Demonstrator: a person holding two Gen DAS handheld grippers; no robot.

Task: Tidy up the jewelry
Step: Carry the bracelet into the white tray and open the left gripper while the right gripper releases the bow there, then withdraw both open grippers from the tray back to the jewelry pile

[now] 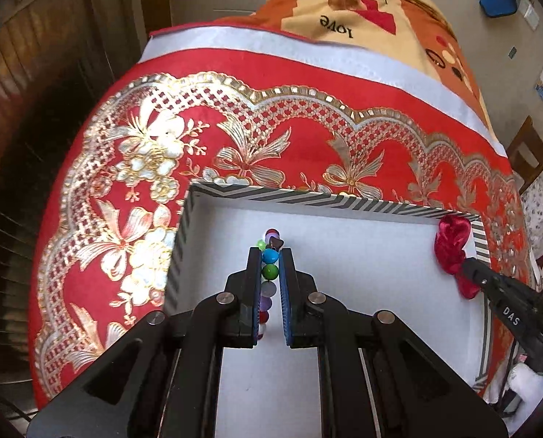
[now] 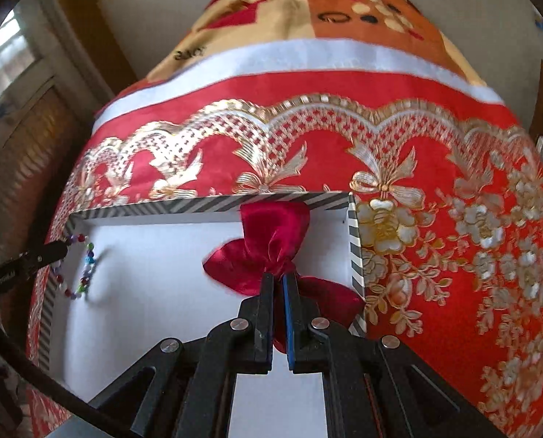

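Note:
A white box with a black-and-white striped rim [image 1: 308,197] lies open on a red and gold cloth. My left gripper [image 1: 270,255] is shut on a bracelet of coloured beads [image 1: 270,272] and holds it over the box's left part; the bracelet also shows in the right wrist view [image 2: 85,273] beside the left gripper's tip [image 2: 57,250]. My right gripper [image 2: 278,279] is shut on a dark red satin bow [image 2: 271,244] at the box's far right corner. The bow [image 1: 452,246] and right gripper [image 1: 470,264] show in the left wrist view.
The red cloth with gold flowers [image 1: 308,149] surrounds the box [image 2: 198,206]. A cream and orange blanket printed "love" [image 1: 362,7] lies beyond it. A wooden cabinet [image 1: 34,73] stands left, a chair [image 1: 528,153] right.

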